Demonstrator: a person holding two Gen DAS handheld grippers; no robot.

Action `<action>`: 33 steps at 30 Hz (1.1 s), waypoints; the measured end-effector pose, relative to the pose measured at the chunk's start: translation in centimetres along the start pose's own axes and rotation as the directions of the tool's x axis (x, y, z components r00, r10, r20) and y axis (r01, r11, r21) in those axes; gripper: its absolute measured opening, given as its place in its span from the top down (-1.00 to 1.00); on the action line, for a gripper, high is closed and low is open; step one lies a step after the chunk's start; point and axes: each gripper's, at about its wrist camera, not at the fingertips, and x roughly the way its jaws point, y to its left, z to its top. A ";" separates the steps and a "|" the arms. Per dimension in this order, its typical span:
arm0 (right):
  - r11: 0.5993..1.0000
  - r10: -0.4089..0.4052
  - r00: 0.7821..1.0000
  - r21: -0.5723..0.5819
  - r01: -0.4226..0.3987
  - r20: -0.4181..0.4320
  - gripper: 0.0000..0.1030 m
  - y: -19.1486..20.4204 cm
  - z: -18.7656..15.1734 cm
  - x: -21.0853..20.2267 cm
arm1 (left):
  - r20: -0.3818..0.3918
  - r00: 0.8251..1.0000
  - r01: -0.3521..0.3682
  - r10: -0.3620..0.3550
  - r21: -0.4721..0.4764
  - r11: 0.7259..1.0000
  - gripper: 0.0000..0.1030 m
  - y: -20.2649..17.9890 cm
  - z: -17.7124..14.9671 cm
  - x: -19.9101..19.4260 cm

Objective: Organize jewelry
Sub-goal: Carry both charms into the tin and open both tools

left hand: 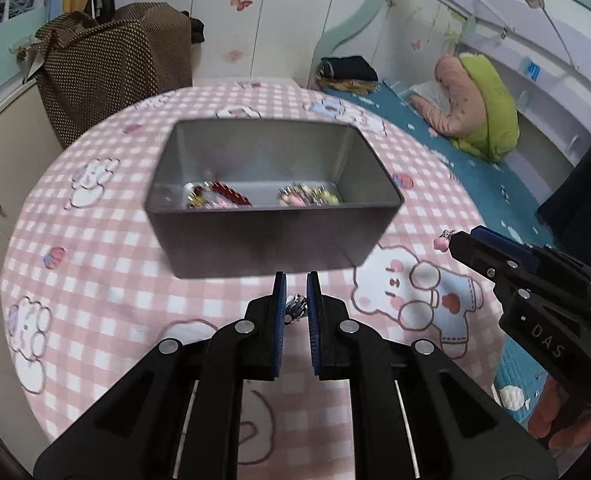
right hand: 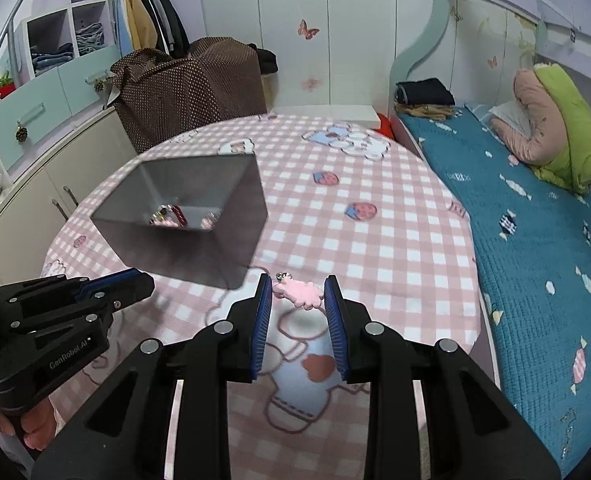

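Observation:
A grey metal box (left hand: 263,240) stands on the pink checked table; it also shows in the right wrist view (right hand: 199,240). Inside lie red beads (left hand: 231,194) and a cluster of pastel charms (left hand: 307,196). My left gripper (left hand: 295,306) is just in front of the box, its jaws narrowly apart around a small dark metallic trinket (left hand: 295,307). My right gripper (right hand: 298,292) holds a pink cloud-shaped charm (right hand: 301,294) with a silver clasp between its pads, above the table to the right of the box. The charm's tip shows in the left wrist view (left hand: 441,242).
The round table (right hand: 375,220) has a pink checked cloth with bear prints. A brown dotted bag (right hand: 183,92) stands behind it on a cabinet. A bed with a teal blanket (right hand: 535,240) and pillows runs along the right side.

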 end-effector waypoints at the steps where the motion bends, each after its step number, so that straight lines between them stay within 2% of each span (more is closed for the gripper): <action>1: 1.000 -0.004 1.000 -0.005 0.004 0.007 0.50 0.4 0.3 -0.3 | 0.005 1.000 0.002 -0.002 0.005 1.000 0.81 0.2 0.2 -0.2; 11: 0.999 0.015 0.996 -0.040 -0.011 0.084 0.50 3.1 3.0 -2.6 | 0.110 0.994 0.013 -0.020 0.066 0.998 0.81 1.9 3.1 -4.4; 13: 0.998 0.057 0.993 -0.042 -0.053 0.103 0.50 3.6 3.9 -3.0 | 0.113 0.993 0.035 -0.044 0.084 0.996 0.80 2.2 4.0 -5.0; 16: 0.997 0.067 0.991 -0.051 -0.061 0.119 0.50 4.1 4.9 -3.1 | 0.105 0.991 0.069 -0.081 0.117 0.991 0.80 2.6 5.5 -5.3; 20: 0.994 0.102 0.987 -0.051 -0.096 0.127 0.50 4.4 6.4 -2.8 | 0.110 0.991 0.057 -0.073 0.143 0.988 0.80 2.7 7.4 -5.5; 28: 0.986 0.162 0.985 -0.040 -0.160 0.059 0.50 4.5 7.7 0.2 | 0.013 0.993 0.119 -0.121 0.103 0.988 0.80 4.0 9.7 -2.9; 33: 0.983 0.182 0.983 -0.020 -0.182 0.002 0.50 4.5 7.9 2.5 | -0.045 0.991 0.127 -0.124 0.064 0.990 0.80 5.0 9.9 -0.5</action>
